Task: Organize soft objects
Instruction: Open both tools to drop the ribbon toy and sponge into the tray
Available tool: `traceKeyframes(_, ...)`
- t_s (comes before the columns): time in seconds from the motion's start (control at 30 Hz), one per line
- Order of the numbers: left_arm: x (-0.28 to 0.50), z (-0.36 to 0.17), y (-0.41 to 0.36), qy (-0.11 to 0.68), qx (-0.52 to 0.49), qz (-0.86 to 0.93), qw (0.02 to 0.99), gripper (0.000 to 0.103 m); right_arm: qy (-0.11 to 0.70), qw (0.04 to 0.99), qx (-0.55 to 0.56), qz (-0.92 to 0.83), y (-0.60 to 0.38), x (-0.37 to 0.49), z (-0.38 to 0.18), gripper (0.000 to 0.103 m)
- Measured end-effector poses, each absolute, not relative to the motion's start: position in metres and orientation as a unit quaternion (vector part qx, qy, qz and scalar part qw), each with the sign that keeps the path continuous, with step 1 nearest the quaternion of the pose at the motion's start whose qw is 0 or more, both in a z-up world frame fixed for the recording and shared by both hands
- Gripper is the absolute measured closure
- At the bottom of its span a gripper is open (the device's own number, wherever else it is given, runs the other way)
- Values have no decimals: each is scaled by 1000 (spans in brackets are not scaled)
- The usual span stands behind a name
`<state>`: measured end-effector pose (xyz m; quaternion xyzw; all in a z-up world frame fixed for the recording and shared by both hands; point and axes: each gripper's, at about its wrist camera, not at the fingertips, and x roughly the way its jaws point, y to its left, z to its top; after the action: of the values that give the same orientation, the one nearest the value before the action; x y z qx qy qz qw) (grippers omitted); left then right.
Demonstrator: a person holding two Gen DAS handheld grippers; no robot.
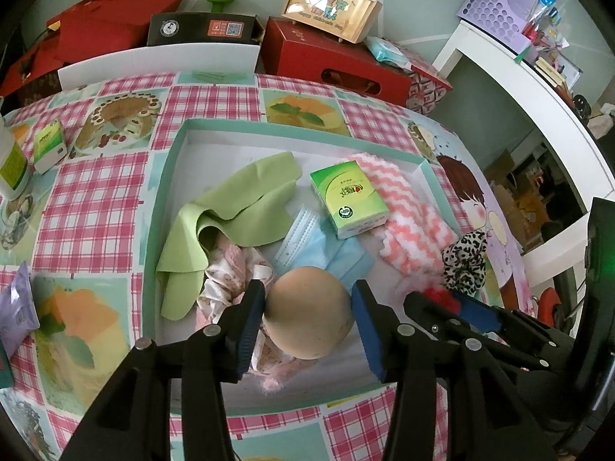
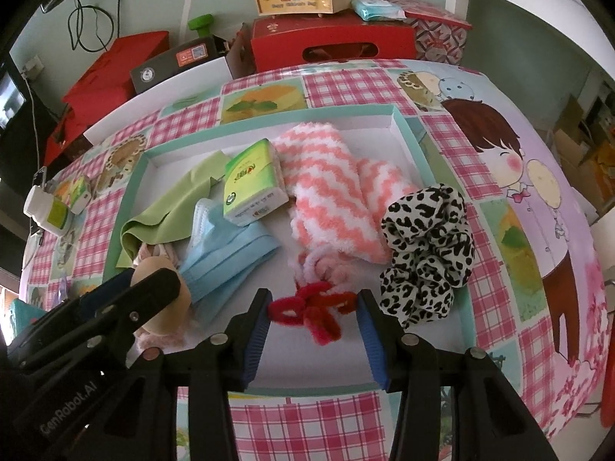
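A shallow teal-rimmed white tray (image 1: pixel 169 176) (image 2: pixel 407 130) holds a green cloth (image 1: pixel 238 199), blue face masks (image 1: pixel 319 246), a green tissue pack (image 1: pixel 348 198), a pink-and-white fuzzy sock (image 2: pixel 330 188) and a patterned cloth (image 1: pixel 226 272). My left gripper (image 1: pixel 307 309) is open, with its jaws either side of a tan soft ball (image 1: pixel 309 311) in the tray. My right gripper (image 2: pixel 313 313) is open around a red fuzzy pipe-cleaner bow (image 2: pixel 315 309) in the tray. A leopard-print scrunchie (image 2: pixel 426 253) lies on the tray's right rim.
The tray sits on a pink checked tablecloth (image 1: pixel 96 199). A small tissue pack (image 1: pixel 48 146) and a bottle (image 1: pixel 9 165) stand at the left, a purple packet (image 1: pixel 17 307) nearer. Red boxes (image 1: pixel 334 65) and a wooden case (image 1: pixel 330 7) line the far edge.
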<state>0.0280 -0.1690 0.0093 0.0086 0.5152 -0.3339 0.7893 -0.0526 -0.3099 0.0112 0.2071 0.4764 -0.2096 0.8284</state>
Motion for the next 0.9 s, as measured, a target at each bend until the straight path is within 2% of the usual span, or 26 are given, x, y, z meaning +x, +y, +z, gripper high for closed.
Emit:
traceKeyframes(0.13,27,11,-169,514,7,-338,789,54,469,832,205,-215,-311,-55,15,50)
traceKeyframes(0.57,28,30,-159,494,2,-334,803,54,419,857,202,-224,-310,-66,41,50)
traceKeyframes(0.77,34,33,-150,494,-2,-314,811,54,426,851,206,-227,-313,-65,36,50)
traceKeyframes(0.8,35,34,-149,495,-2,-310,812,54,429,850,205,-228,-313,-64,35,47)
traceKeyframes(0.83,36,34,-147,495,-3,-308,813,54,432,848,204,-230,-313,-63,34,38)
traceKeyframes(0.9,38,34,-145,496,-4,-301,814,52,438,844,201,-235,-313,-63,31,32)
